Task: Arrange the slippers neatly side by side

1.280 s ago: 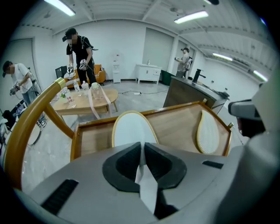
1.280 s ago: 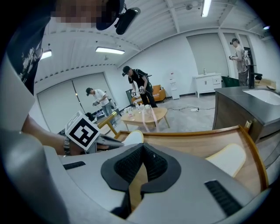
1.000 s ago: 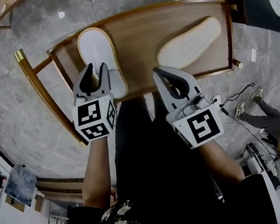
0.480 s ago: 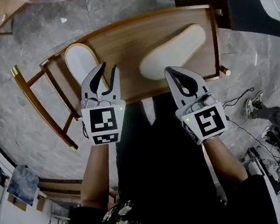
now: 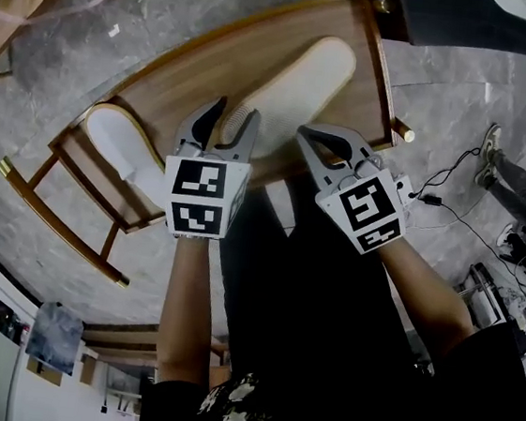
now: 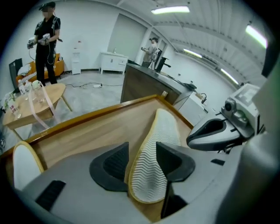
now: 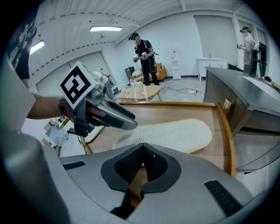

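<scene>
Left jaws, newly apart, astride slipper point(image 6: 149, 174)

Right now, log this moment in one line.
left gripper: jaws just opening, astride sole-up slipper end | right gripper: shut, empty | white slipper: apart, table left end
</scene>
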`<state>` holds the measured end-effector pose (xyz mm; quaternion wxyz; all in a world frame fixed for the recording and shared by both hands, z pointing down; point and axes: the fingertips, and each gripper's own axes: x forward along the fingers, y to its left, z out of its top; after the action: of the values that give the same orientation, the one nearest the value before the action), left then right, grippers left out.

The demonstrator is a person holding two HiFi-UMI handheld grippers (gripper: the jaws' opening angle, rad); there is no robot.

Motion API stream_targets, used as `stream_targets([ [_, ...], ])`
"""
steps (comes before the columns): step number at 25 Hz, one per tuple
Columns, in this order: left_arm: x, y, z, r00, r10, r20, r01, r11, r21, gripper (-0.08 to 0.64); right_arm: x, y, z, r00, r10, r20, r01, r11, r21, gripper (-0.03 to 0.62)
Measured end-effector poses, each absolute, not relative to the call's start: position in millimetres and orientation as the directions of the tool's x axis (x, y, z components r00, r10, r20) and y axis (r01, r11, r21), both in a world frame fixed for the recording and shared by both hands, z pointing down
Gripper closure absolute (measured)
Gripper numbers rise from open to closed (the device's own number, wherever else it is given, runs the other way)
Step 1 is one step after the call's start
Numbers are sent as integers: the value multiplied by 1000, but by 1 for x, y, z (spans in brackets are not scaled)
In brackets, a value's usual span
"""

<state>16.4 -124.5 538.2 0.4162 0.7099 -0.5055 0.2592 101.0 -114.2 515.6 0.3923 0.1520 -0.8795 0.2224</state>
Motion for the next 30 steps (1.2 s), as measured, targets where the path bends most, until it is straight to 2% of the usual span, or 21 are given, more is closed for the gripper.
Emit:
stream_targets([
  [13,41,-121,560,477,-355,804,-878,-240,415,370,112,-110,565,-567,-9,824,-506,793,-339,600],
  [17,47,-118,554,456,-343,821,-875,-341,344,375,113,-111,565,-567,-36,823,-520,791,-323,600],
  [22,45,-114,534,472,-373,799,-870,-345,352,445,112,-110,563,-554,-63,830,-530,795,-294,600],
  [26,48,-117,507,486,-395,779,-853,-410,323,499,106,-108,557,-565,-66,822,-525,798,-297,600],
  [30,36,-135,479,380,-481,790,-875,-464,138,528,95,-114,548,-600,-94,795,-525,795,-303,600],
])
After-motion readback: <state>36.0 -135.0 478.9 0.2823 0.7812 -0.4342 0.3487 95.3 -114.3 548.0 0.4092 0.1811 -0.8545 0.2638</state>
